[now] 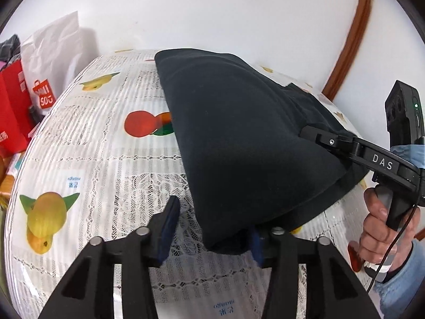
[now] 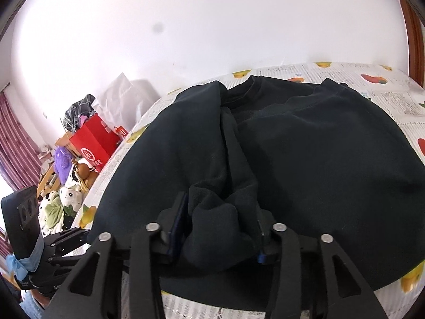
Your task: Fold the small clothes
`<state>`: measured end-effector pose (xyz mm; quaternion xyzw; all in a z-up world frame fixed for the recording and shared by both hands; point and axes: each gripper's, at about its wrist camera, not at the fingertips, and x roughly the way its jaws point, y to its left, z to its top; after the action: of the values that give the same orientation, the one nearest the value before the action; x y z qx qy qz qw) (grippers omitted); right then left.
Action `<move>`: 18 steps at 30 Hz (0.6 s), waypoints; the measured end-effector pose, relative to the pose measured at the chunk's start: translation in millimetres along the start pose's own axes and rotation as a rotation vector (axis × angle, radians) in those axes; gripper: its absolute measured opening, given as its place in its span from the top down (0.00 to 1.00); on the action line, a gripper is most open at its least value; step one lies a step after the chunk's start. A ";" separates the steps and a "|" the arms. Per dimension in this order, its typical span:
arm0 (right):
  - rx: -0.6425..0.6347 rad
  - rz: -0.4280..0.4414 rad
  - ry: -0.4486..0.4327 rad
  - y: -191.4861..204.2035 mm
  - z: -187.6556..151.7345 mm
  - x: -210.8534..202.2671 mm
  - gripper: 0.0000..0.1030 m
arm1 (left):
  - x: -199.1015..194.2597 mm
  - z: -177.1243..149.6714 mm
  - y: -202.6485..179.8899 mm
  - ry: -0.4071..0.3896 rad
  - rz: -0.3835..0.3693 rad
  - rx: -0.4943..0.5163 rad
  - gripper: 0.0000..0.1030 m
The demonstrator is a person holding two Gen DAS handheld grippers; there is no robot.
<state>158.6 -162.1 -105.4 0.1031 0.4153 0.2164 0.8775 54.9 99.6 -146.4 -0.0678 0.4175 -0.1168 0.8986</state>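
Note:
A dark sweatshirt (image 1: 239, 138) lies half folded on the table's fruit-print cloth (image 1: 106, 159), its neckline (image 2: 249, 85) at the far side. In the left wrist view its near corner sits between the fingers of my left gripper (image 1: 212, 236). The jaws stand apart, the left pad (image 1: 168, 228) is clear of the fabric and the right pad is half hidden under it. My right gripper (image 2: 221, 228) straddles a bunched sleeve (image 2: 220, 220) at the near hem, jaws apart and not squeezing. My right gripper (image 1: 309, 133) also shows on the garment's right edge, held by a hand (image 1: 379, 226).
A red box (image 1: 10, 111) and a white shopping bag (image 1: 53, 61) stand past the table's left edge. Beyond them are a purple toy (image 2: 62, 159) and a heap of patterned cloth (image 2: 58, 204). A white wall runs close behind the table, with a brown wooden frame (image 1: 350, 40) at right.

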 end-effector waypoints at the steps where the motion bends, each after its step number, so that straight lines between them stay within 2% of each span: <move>1: 0.015 -0.003 0.007 -1.9 1.2 3.2 0.53 | -0.6 1.7 0.1 0.010 -0.014 -0.016 0.55; 2: 0.038 0.000 0.012 -3.7 4.4 9.1 0.52 | 10.0 8.2 -11.9 0.016 -0.023 -0.023 0.55; 7: 0.096 0.018 0.015 0.9 7.5 19.4 0.49 | 7.9 8.6 -11.5 0.032 -0.040 -0.028 0.51; 12: 0.087 0.018 0.018 2.4 7.1 18.5 0.49 | -2.6 -2.4 -8.8 0.024 -0.064 -0.028 0.32; 15: 0.077 0.016 0.019 3.8 6.6 17.6 0.49 | -4.1 -5.2 -14.3 0.028 -0.080 -0.021 0.32; 18: 0.066 0.022 0.023 6.8 7.5 16.2 0.49 | 3.6 0.6 -29.5 0.024 -0.039 0.006 0.31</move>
<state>171.5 -148.5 -109.2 0.1342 0.4310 0.2135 0.8664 53.1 70.3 -142.3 -0.0718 0.4264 -0.1362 0.8913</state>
